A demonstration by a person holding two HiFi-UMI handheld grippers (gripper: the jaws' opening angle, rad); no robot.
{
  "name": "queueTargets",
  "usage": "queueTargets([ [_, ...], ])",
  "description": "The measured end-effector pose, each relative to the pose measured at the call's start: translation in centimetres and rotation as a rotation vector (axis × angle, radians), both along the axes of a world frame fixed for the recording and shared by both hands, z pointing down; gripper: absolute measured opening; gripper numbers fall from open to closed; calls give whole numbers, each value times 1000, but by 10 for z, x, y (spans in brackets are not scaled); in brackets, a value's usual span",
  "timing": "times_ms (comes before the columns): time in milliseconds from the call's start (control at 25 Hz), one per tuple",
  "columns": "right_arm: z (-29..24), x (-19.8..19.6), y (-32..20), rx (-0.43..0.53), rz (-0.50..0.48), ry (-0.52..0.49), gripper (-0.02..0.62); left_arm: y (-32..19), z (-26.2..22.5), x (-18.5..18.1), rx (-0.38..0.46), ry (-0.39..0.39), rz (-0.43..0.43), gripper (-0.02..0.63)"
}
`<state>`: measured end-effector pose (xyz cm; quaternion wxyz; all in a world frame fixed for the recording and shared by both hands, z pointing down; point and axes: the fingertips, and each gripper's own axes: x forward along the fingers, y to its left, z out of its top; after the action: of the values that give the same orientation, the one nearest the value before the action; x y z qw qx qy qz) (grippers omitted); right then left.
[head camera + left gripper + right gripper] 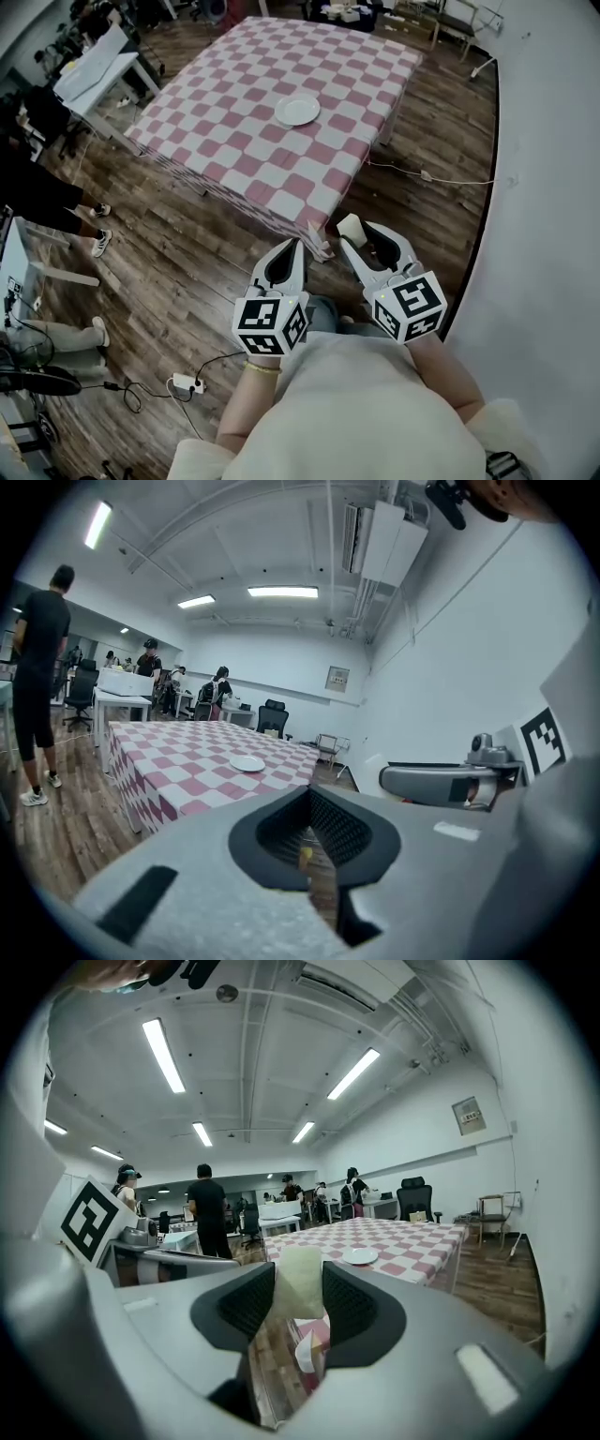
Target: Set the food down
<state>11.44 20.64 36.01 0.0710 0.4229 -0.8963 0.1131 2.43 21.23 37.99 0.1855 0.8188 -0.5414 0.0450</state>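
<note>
Right gripper [359, 236], jaws on pale food [302, 1279]

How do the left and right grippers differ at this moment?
The right gripper is clamped on a pale piece of food; the left gripper holds nothing. The right gripper's jaws stand wide around it; the left gripper's jaws are shut. Both point toward the checked table.

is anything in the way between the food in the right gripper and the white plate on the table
Nothing visible does. The food is clamped in the right gripper, and only open floor and checked tablecloth lie between it and the plate, which is empty.
</note>
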Motion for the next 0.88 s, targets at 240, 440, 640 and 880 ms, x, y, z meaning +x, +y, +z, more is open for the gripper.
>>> queueTargets([
  [240,-2,5,9,19,0,-19,169,10,-3,3,8,-5,-16,6],
  [440,-3,3,2,-2,-22,-17,169,4,-5,2,-2,-2,-31,6],
  [640,3,5,-3,-15,-13,-33,167,-2,2,4,-4,-6,-31,6],
  [880,7,10,-21,-25,13,-28,168,-21,5,1,-4,4,-22,6],
])
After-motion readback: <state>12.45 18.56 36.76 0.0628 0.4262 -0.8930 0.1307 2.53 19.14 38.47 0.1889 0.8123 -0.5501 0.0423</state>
